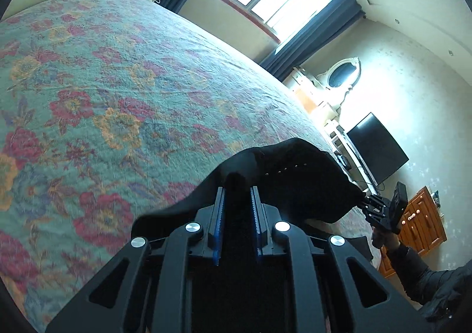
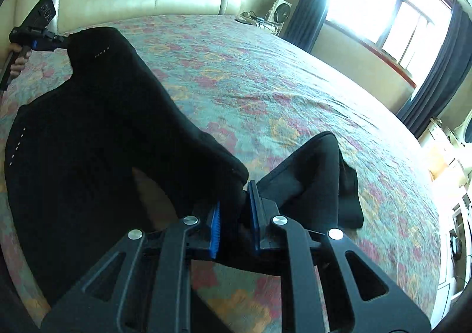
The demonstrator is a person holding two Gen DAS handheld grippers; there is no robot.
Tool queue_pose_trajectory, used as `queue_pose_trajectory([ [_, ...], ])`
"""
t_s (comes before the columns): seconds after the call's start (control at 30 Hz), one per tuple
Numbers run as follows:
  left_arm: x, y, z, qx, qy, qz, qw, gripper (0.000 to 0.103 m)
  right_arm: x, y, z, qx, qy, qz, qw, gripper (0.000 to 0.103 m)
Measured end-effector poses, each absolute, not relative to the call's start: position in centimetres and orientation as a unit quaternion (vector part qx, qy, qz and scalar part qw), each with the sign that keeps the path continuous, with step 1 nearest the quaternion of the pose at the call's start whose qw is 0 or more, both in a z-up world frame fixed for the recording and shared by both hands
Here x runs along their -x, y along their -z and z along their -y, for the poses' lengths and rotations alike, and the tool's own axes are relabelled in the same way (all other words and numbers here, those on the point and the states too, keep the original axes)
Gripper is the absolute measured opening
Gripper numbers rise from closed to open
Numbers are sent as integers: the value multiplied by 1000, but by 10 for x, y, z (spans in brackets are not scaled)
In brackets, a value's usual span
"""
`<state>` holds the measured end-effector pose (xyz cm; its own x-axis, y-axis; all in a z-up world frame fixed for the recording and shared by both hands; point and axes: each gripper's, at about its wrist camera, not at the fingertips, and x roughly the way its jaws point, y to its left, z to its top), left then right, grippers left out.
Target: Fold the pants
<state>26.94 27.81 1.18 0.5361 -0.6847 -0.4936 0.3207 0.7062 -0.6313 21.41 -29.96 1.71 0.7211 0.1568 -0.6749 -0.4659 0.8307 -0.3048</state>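
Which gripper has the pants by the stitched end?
The left gripper does: white stitches sit right beside its grip on the black pants. The right gripper pinches plain fabric.

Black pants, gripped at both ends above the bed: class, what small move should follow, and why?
Probably lower both grippers together onto the floral bedspread. The left gripper and right gripper each clamp the black pants, which sag between them with one end dangling, so laying them flat should come first.

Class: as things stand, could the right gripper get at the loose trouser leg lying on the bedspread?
Probably not yet: the right gripper is shut on the pants, though the leg lies unobstructed just beyond it.
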Motion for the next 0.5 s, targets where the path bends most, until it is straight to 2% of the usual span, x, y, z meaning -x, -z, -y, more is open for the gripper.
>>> queue_pose_trajectory([
  [0.3,-161,44,-275,262,275,-458,804,16,-109,49,272,258,-157,-342,890,16],
  [0.37,-147,49,-272,278,270,-465,796,16,-101,53,271,248,-148,-346,893,23],
  [0.43,-139,50,-268,299,272,-464,788,18,-95,47,274,190,-151,-354,903,34],
  [0.47,-137,49,-265,304,269,-462,789,18,-93,41,280,139,-155,-363,908,42],
  [0.5,-137,47,-263,309,267,-456,790,19,-92,36,286,82,-159,-369,912,61],
])
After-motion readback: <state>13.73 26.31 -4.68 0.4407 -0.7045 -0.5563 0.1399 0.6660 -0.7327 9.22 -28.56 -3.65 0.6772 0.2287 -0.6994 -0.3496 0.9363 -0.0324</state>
